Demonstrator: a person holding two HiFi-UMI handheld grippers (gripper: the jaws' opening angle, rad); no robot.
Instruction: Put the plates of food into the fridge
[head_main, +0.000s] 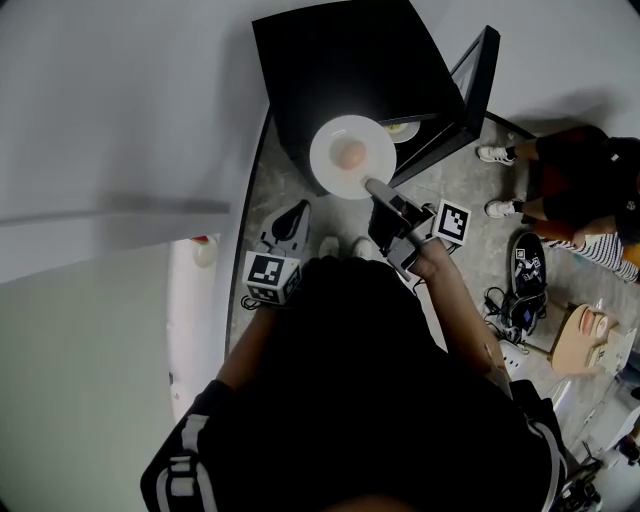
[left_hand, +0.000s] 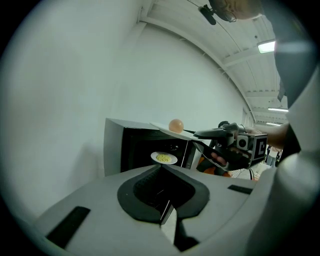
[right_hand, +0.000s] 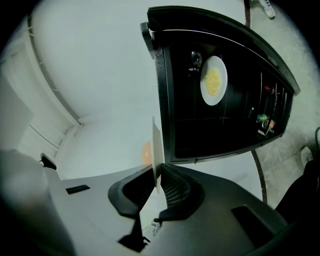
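Our right tongs are clamped on the near rim of a white plate carrying 1 round peach-coloured food, held before the open black fridge. Inside, on a shelf, sits another plate of yellow food. Our left tongs hang low at the left, closed and empty.

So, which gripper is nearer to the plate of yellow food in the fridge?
Right. The right gripper, gripping another plate, is in front of the fridge, close to the plate of yellow food; the left gripper hangs farther back.
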